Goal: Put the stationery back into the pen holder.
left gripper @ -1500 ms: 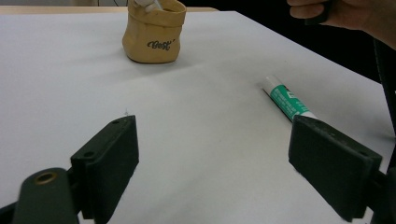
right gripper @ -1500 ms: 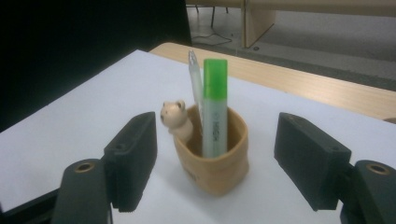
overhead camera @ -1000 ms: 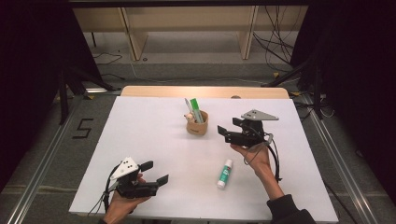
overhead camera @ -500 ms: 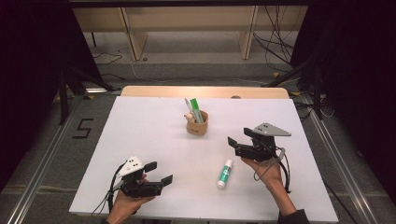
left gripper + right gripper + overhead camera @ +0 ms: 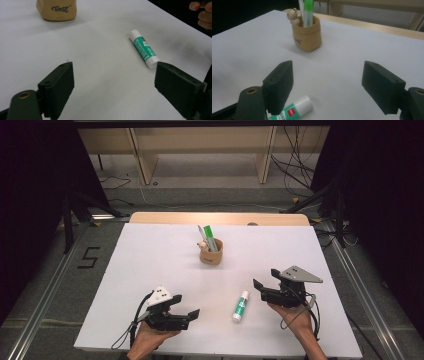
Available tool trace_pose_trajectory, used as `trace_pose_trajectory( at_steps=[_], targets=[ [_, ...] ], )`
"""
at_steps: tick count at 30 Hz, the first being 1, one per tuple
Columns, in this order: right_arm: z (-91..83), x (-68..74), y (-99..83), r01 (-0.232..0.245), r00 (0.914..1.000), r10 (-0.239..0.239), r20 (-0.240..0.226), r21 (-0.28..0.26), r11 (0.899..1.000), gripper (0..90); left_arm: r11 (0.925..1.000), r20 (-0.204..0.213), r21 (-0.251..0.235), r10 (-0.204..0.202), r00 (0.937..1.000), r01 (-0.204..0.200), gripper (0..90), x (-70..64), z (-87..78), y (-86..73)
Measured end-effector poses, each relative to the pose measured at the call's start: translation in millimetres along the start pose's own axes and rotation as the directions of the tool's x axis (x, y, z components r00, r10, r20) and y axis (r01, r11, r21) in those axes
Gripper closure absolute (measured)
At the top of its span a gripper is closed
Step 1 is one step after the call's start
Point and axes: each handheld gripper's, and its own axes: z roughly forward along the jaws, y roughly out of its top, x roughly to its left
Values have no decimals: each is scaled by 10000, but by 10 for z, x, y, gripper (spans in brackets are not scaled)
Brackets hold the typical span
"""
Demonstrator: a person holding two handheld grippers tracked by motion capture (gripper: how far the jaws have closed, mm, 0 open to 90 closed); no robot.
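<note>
A white and green glue stick (image 5: 240, 306) lies flat on the white table (image 5: 150, 265), near the front and between my two grippers. My left gripper (image 5: 184, 308) is open and empty at the front left, pointing right toward the glue stick (image 5: 144, 48). My right gripper (image 5: 265, 281) is open and empty just right of the stick, which lies below its left jaw (image 5: 292, 110). Farther back stands a tan pen cup (image 5: 211, 254) holding a green marker (image 5: 308, 11) and a small bear figure (image 5: 293, 15).
A wooden strip (image 5: 220, 218) runs along the table's far edge. Beyond it are wooden shelf legs (image 5: 265, 160) and cables on the floor. Metal rails flank the table, and a "5" mark (image 5: 88, 257) is on the floor at left.
My right gripper has moved back from beside the cup toward the front edge, ending next to the glue stick. My left gripper has shifted slightly right. Both stay open.
</note>
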Motion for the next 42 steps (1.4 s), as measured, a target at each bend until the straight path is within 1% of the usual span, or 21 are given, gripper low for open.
trace_pose_trajectory(
  at_steps=[2,4,7,9,13,15,18,20,23,27,32,35,42],
  targets=[
    [-35,6,-38,64,10000,-64,69,28,10000,262,9999,30,165,49,10000,-50,159,-51,71,27],
    [-63,15,-85,89,9999,-89,96,45,10000,262,9989,33,425,206,9998,-207,159,-102,133,44],
    [-97,28,-143,88,9999,-90,122,148,9999,257,9973,-32,633,365,9993,-363,159,-157,202,72],
    [-125,29,-172,32,9999,-34,103,160,9999,257,9972,-34,702,251,9997,-248,159,-187,247,96],
    [-168,31,-222,-10,9998,7,191,170,9999,256,9945,117,989,326,9994,-335,159,-261,330,141],
    [-180,23,-248,-34,9998,31,187,182,9998,255,9936,118,1078,328,9994,-339,159,-298,375,168],
    [-208,30,-286,-25,9996,17,298,274,9996,255,9899,294,1377,297,9991,-335,159,-352,453,215],
    [-226,38,-311,167,9989,-180,424,315,9994,255,9876,341,1523,327,9989,-375,159,-398,513,243],
    [-266,31,-333,59,9992,-70,386,279,9996,254,9833,355,1762,401,9986,-457,160,-460,601,265],
    [-305,9,-350,-82,9992,73,389,230,9997,254,9817,365,1858,366,9987,-428,159,-495,686,279],
    [-306,26,-369,-42,9995,33,315,257,9997,254,9800,357,1938,400,9986,-462,160,-529,753,279],
    [-305,44,-380,-61,9995,51,324,287,9996,254,9776,366,2036,475,9982,-540,160,-558,790,272],
    [-308,42,-392,-36,9995,25,320,322,9995,254,9773,260,2030,558,9981,-599,163,-606,878,281]
  ],
)
